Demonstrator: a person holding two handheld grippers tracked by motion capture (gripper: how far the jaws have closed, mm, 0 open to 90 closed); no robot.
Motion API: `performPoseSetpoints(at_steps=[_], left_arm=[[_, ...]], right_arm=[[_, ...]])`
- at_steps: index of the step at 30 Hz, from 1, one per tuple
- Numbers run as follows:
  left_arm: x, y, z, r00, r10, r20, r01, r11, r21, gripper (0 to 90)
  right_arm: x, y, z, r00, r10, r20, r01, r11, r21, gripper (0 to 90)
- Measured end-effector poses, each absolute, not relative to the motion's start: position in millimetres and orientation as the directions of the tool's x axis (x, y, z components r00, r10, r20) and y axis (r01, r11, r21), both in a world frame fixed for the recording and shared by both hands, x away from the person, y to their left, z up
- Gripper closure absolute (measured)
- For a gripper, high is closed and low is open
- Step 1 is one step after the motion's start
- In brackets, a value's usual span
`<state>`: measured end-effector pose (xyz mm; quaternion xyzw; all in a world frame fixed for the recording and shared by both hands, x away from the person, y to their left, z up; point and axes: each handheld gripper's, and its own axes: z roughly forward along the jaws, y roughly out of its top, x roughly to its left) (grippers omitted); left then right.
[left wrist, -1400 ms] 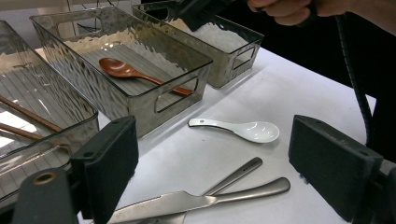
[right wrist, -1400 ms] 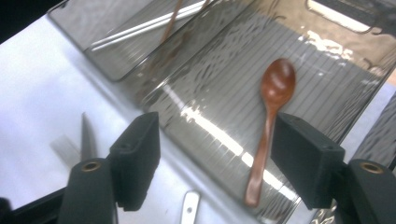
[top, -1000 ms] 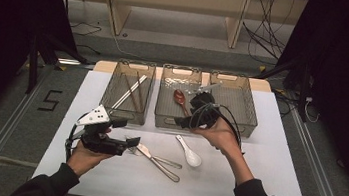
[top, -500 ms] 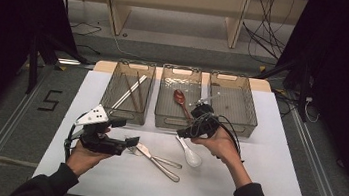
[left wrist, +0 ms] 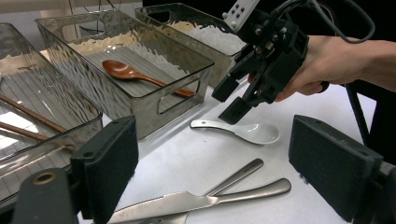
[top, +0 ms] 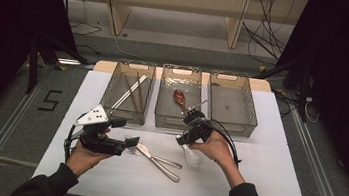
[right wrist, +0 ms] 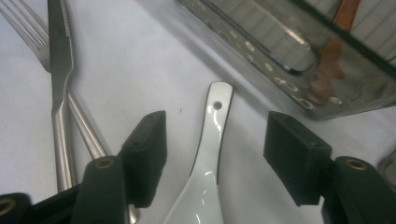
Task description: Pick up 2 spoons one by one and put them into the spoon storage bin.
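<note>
Your left gripper (top: 129,142) waits with jaws apart just left of the knife (top: 157,159) and fork (top: 167,161), neither yet sorted. Just right of the knife, the white ceramic spoon (right wrist: 205,154) lies on the table in front of the middle bin (top: 175,121). Your right gripper (right wrist: 212,158) has just been closing, its jaws straddling the handle but not yet clamped.

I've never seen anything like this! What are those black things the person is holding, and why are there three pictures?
They are hand-held grippers, like big tweezers. One camera looks down from above; one more rides on each gripper. On the white table stand three clear bins; the middle bin holds a brown spoon. A knife and fork lie in front. The right gripper has just been closing around the white spoon but isn't gripping it yet. The left gripper is open, holding nothing.
</note>
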<state>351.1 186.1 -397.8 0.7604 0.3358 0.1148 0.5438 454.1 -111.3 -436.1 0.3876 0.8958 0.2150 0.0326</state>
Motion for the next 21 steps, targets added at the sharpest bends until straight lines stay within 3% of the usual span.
performPoseSetpoints(at_steps=[11,21], left_arm=[[351,186,-398,0.749,0.635,-0.189,0.385,-0.184,0.904,15.6],[351,186,-398,0.75,0.635,-0.187,0.384,-0.187,0.904,15.5]], right_arm=[[456,-109,-453,-0.694,0.711,0.111,0.699,0.629,0.34,59.9],[456,-108,-457,-0.705,0.701,0.102,0.691,0.647,0.323,66.1]])
